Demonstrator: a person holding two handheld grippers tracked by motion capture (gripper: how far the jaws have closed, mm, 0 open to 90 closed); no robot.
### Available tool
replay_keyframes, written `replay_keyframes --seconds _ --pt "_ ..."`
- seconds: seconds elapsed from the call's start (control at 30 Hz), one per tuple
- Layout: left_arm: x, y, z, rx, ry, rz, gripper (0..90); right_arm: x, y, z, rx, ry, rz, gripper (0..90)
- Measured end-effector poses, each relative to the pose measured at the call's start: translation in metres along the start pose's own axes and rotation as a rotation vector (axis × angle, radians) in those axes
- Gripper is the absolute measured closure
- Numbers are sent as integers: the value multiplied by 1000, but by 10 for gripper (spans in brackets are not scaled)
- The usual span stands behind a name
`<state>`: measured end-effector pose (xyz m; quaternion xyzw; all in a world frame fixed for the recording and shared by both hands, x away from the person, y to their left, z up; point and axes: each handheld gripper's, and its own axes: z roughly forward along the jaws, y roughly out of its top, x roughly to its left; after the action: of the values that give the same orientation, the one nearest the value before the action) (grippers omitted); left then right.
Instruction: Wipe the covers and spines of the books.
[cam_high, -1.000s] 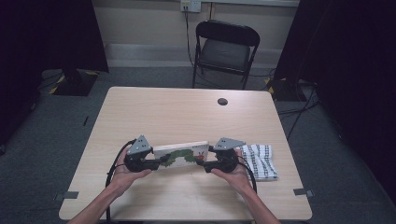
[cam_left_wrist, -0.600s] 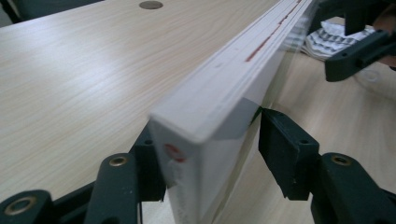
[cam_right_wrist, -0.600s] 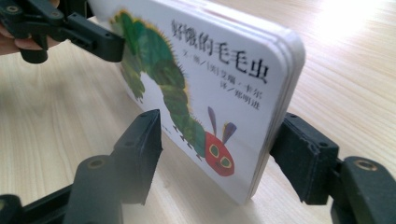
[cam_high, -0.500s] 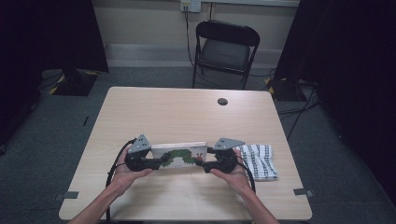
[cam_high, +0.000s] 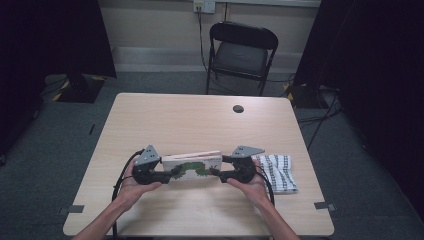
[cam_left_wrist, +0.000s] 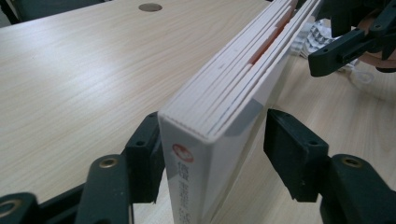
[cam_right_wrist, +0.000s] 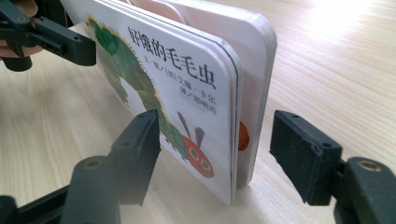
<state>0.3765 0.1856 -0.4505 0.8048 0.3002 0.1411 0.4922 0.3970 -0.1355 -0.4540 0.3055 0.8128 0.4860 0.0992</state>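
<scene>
book (cam_high: 192, 167) stands on edge on table (cam_high: 200, 120) near front, between both grippers. left gripper (cam_left_wrist: 212, 161) jaws just opening, one pad touching spine end, other clear. right gripper (cam_right_wrist: 215, 154) jaws apart, just widening, straddling cover end. cloth (cam_high: 277, 171) beside right hand.

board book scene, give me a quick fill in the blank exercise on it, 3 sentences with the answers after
1. The board book stands on its edge between the left gripper and the right gripper, and its cover shows a green ____.
2. Right of the right gripper a ____ cloth lies on the table.
3. Behind the table stands a black folding ____.

Missing words: caterpillar; checked; chair
</scene>
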Motion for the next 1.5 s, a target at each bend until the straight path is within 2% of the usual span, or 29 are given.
replay_keyframes --seconds 0.3,0.47,0.67,0.73,0.83,0.9,1.03,1.13,1.23,1.3,1.37,1.5 --pt "1 -1 1 19 -17 -36 314 -1 0 0 6 2 16 275" --pt "2 -2 0 19 -15 -39 283 -2 0 -3 3 -3 16 243" --pt "3 -4 -3 26 -19 -50 247 -2 -2 -15 19 -20 13 225" --pt "3 -4 -4 13 -15 -59 238 -4 -6 -23 18 -29 23 226" --pt "4 -5 -5 23 -16 -63 218 -10 -13 -35 21 -58 38 236" --pt "2 -4 -5 39 -16 -68 175 -13 -16 -44 26 -96 29 297" --pt "-1 -4 -5 48 -9 -49 157 -23 -23 -64 28 -148 36 324" --pt "0 -6 -6 65 8 -55 156 -32 -32 -79 24 -192 73 326" --pt "2 -8 -8 74 7 -37 157 -42 -41 -94 26 -243 110 312" --pt "3 -8 -11 76 2 -52 156 -48 -47 -104 30 -277 127 304" --pt "5 -8 -12 84 15 -59 156 -54 -53 -112 32 -303 141 298" --pt "9 -11 -17 88 27 -75 156 -62 -64 -123 56 -337 173 282"
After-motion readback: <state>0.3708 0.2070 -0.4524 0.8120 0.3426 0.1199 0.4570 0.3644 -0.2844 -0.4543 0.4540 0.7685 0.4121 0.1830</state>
